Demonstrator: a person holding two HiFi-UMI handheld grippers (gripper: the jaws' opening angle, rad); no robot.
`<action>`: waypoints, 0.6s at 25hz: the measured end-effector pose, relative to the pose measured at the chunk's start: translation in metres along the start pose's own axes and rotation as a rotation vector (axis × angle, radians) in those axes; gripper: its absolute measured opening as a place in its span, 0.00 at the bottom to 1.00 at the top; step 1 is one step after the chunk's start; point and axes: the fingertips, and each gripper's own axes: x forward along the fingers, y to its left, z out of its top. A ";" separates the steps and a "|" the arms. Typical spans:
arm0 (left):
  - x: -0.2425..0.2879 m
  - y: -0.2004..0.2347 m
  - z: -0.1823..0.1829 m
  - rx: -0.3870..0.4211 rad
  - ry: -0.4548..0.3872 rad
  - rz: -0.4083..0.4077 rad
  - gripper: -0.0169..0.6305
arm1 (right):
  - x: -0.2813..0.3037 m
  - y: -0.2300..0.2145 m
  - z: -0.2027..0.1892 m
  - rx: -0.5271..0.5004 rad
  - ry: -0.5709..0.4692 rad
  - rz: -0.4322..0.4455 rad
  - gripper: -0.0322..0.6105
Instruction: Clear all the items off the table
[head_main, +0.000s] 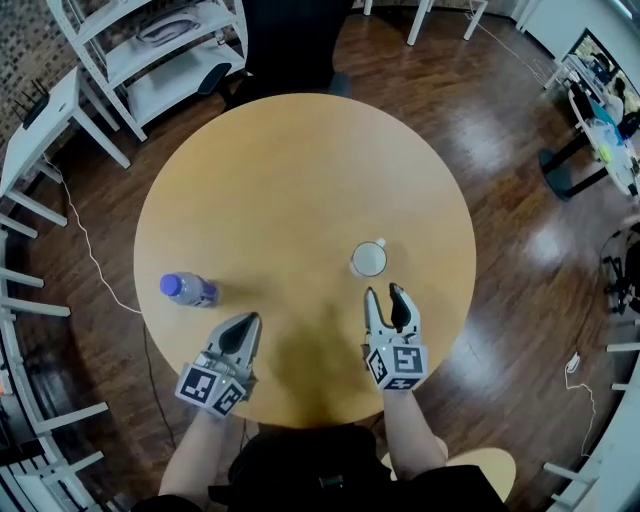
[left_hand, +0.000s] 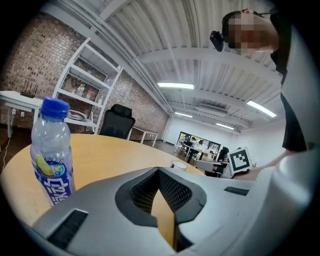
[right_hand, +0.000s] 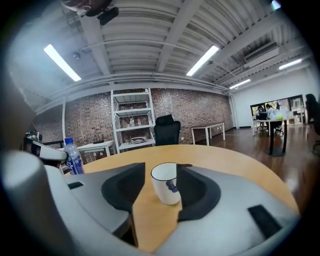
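Right gripper (head_main: 384, 291) low over the near side of the round wooden table (head_main: 290, 180), jaws standing apart, nothing pressed between the pads. Marker cube at its rear, forearm behind it, both close to the table's near edge.

Just beyond its tips: white mug (head_main: 368, 260), upright on the tabletop, thin dark rim, small blue mark on the side. In the head view, clear of both tips, with a strip of bare wood between. Along the jaws in the right gripper view, framed in the gap and nearer the right-hand jaw; no contact to be made out.

Left gripper (head_main: 252, 318) at the near left of the table, jaws closed tight on each other, nothing between them, only tabletop past the tips. Pointed roughly toward the table's middle.

Ahead and to the left of it: plastic water bottle (head_main: 188, 290), upright in the left gripper view, blue cap, clear body, blue and yellow label. Near the table's left edge, well apart from the mug and untouched by either tool.

Rest of the tabletop plain light wood, both task things still on it.

Around the table: dark wooden floor (head_main: 500, 130); black office chair (head_main: 290, 45) at the far side; white shelf rack (head_main: 160, 50) at the far left, against a brick wall in the gripper views; cable (head_main: 90, 250) trailing over the floor at the left.
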 end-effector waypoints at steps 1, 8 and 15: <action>-0.004 -0.002 0.005 0.004 -0.011 -0.009 0.03 | -0.008 0.000 0.005 -0.014 -0.007 -0.006 0.33; -0.044 0.000 0.027 0.009 -0.081 -0.055 0.03 | -0.068 0.024 0.056 -0.144 -0.105 -0.038 0.31; -0.071 -0.001 0.034 0.040 -0.120 -0.104 0.03 | -0.122 0.032 0.075 -0.140 -0.197 -0.133 0.06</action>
